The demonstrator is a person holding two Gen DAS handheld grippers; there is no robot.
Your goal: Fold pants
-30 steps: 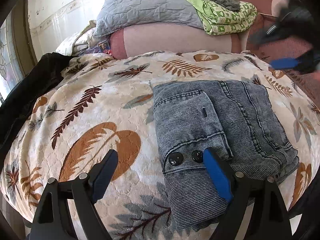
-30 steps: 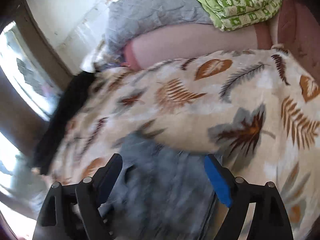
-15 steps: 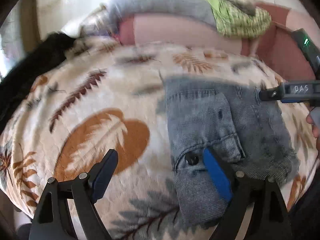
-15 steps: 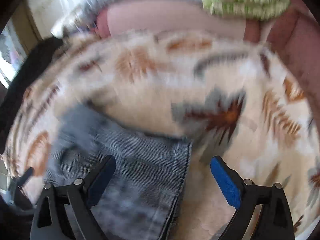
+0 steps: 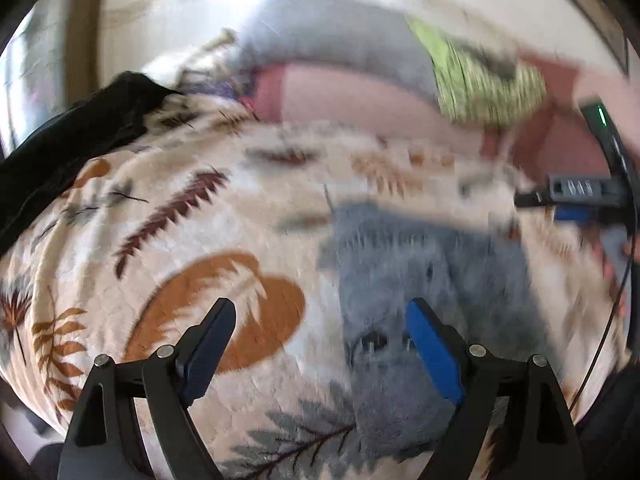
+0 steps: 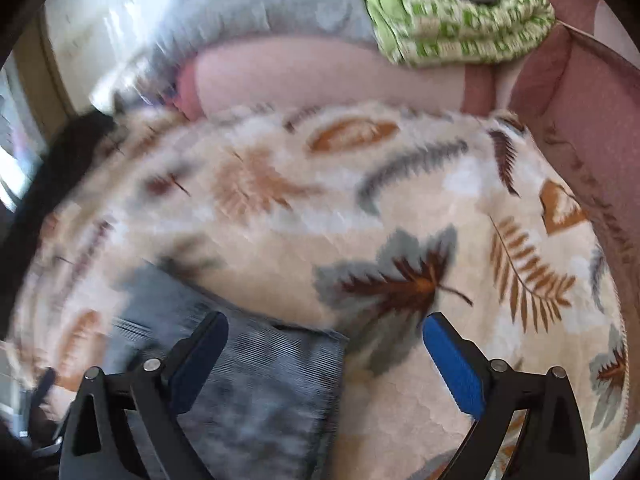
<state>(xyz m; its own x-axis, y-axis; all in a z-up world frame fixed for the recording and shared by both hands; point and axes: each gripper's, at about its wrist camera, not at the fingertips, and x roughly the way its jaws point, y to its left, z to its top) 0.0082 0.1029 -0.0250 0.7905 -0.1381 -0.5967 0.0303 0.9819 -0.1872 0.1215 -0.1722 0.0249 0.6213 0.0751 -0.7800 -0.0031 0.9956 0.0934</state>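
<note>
The folded grey-blue denim pants (image 5: 424, 280) lie on the leaf-printed plush blanket (image 5: 168, 240) covering the bed, just ahead of the left gripper (image 5: 320, 344) and partly under its right-hand blue pad. That gripper stands wide open and holds nothing. The right gripper (image 6: 326, 354) is likewise spread wide and empty; in its view the pants (image 6: 256, 380) sit below and to the left of it, one straight hemmed edge running between its fingers. In the left wrist view the right gripper (image 5: 568, 200) shows beyond the far right side of the bundle, apparently clear of the cloth.

Condition of the garment: ribbed or corded denim, thick, several layers deep, with dark round buttons (image 5: 374, 340) near the left gripper. Judged moderately heavy and limp; it should drape rather than hold shape, and stacked layers may slide over one another if lifted by one ply. The blanket beneath is soft and quilted, likely to give under pressure, and could be pinched along with the denim.

Recommended hold: the doubled edges or corners, taking all layers together.

Both views are motion-blurred; finer seams cannot be confirmed. Behind lie a grey quilted pillow (image 6: 256, 0) and a green patterned folded cloth (image 6: 460, 20).
</note>
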